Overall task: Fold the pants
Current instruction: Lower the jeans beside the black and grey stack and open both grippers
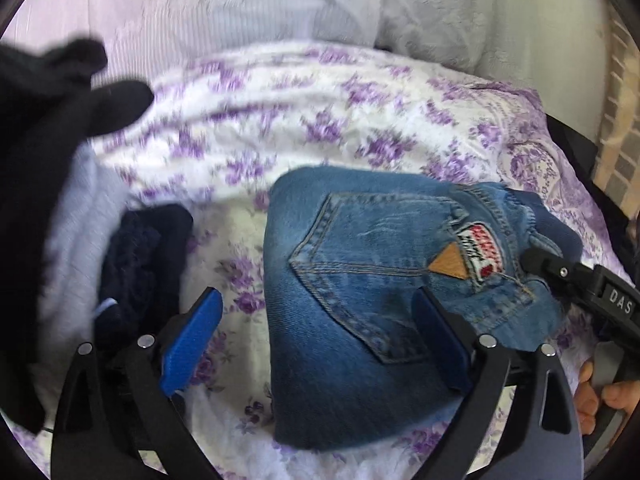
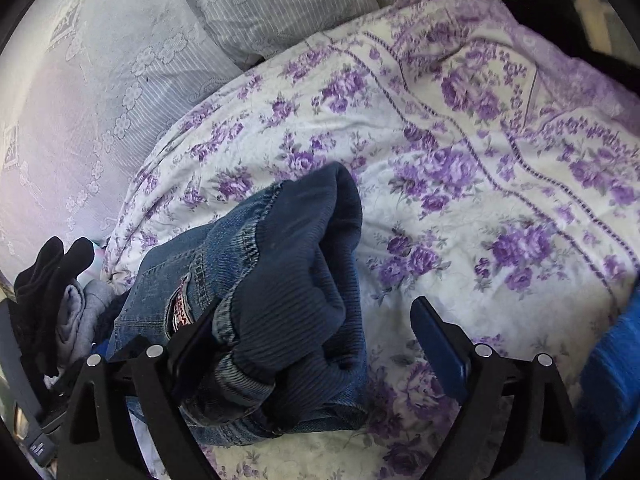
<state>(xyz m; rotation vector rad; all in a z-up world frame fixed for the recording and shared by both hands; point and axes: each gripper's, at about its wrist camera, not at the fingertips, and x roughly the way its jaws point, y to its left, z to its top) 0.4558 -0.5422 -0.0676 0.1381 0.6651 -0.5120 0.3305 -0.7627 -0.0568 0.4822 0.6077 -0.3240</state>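
Note:
A pair of small blue jeans (image 1: pixel 352 304) lies folded on the floral bedspread (image 1: pixel 280 120), back pocket and red patch facing up. My left gripper (image 1: pixel 316 336) is open above the bundle's left part, its blue fingers (image 1: pixel 192 344) spread wide. The right gripper (image 1: pixel 576 284) reaches in at the waistband from the right. In the right wrist view the jeans (image 2: pixel 248 280) show their dark ribbed waistband (image 2: pixel 296 304), bunched between the spread fingers of my right gripper (image 2: pixel 316 340), which is open; the left finger touches the denim.
A pile of dark and grey clothes (image 1: pixel 100 248) lies left of the jeans, also seen in the right wrist view (image 2: pixel 60 292). Pale pillows (image 2: pixel 120 60) lie at the bed's head. A blue cloth (image 2: pixel 616 380) sits at the right edge.

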